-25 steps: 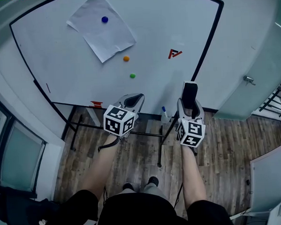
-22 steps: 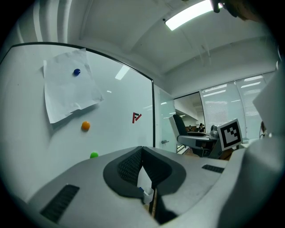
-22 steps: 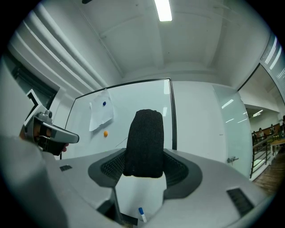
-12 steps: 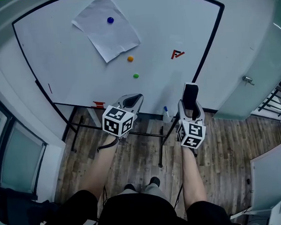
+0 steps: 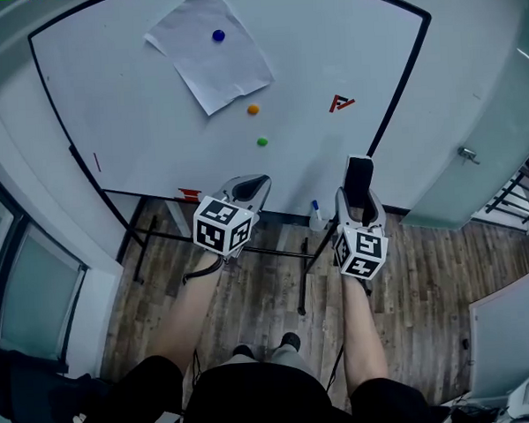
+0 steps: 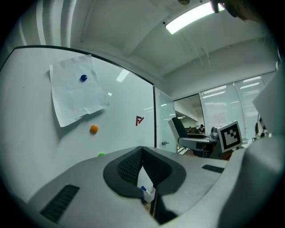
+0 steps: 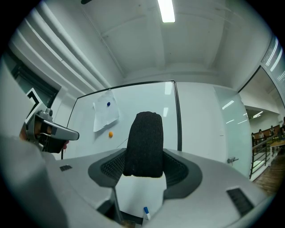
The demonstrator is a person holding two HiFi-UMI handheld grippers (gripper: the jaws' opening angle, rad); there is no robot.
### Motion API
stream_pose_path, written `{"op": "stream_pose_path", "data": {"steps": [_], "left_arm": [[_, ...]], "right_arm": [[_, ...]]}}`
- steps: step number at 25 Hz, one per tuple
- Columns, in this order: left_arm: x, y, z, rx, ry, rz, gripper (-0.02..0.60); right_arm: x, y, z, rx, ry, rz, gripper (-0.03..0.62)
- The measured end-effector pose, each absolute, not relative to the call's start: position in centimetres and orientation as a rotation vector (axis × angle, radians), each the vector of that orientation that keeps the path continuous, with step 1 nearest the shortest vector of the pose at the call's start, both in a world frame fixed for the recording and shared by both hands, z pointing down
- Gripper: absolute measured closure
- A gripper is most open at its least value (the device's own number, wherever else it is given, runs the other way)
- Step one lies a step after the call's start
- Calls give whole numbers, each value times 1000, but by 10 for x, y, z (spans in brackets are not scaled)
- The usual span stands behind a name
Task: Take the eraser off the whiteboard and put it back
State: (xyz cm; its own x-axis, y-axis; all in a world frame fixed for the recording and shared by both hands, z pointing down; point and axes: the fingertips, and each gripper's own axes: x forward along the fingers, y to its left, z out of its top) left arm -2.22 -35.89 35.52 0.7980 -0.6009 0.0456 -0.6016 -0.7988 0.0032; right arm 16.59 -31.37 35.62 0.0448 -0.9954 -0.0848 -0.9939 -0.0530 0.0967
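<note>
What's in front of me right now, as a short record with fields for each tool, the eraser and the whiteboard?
left tool: shut, nothing between its jaws
right tool: shut on the black eraser
whiteboard: upright, ahead of both tools
on whiteboard: paper under a blue magnet; orange magnet and green magnet below the paper
task state: eraser is off the whiteboard, not yet put back

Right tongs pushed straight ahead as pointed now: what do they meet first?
Likely the white whiteboard, bare surface just left of its black frame. The black felt eraser held in the right tongs would touch first; depth unclear.
</note>
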Motion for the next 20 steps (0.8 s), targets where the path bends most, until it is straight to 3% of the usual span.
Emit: {"op": "stream_pose_path", "data": {"steps": [20], "left_arm": [[-23,-392,353,2984,-977,86,560]], "right_arm": [[165,-367,343,2286,-2159,-236,341]]}}
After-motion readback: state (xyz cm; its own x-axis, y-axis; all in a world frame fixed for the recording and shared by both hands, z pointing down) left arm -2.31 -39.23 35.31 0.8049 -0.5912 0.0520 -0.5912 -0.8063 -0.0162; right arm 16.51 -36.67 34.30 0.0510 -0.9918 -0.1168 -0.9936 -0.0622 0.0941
